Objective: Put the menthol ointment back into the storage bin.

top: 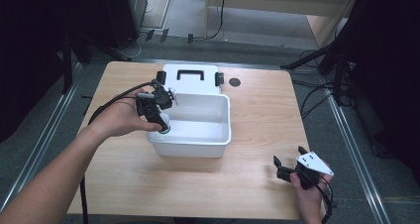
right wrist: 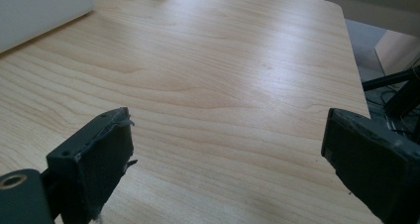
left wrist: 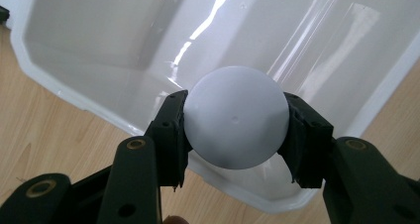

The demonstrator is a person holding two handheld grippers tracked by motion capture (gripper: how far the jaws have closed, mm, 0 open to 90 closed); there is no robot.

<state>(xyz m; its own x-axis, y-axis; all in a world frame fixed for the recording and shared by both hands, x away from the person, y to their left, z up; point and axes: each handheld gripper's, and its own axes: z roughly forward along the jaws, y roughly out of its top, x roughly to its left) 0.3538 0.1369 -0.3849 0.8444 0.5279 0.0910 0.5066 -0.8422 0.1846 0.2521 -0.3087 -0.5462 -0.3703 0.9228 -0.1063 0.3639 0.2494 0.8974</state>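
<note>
A white ball (left wrist: 235, 117) sits clamped between the black jaws of my left gripper (left wrist: 236, 135), just over the near left rim of a white plastic box (left wrist: 99, 45). From the high view the ball (top: 163, 121) and the left gripper (top: 157, 114) hang at the box's left wall (top: 154, 137), pointing down into it. My right gripper (top: 289, 160) rests low over the table's front right corner, jaws spread wide with bare wood between them. In the right gripper view, that same gripper (right wrist: 225, 159) holds nothing.
The box's white lid (top: 190, 78) with a black handle stands behind the box. A small dark hole (top: 235, 82) marks the table at the back right. Light wood table (top: 257, 110) lies around the box; dark floor and cables surround it.
</note>
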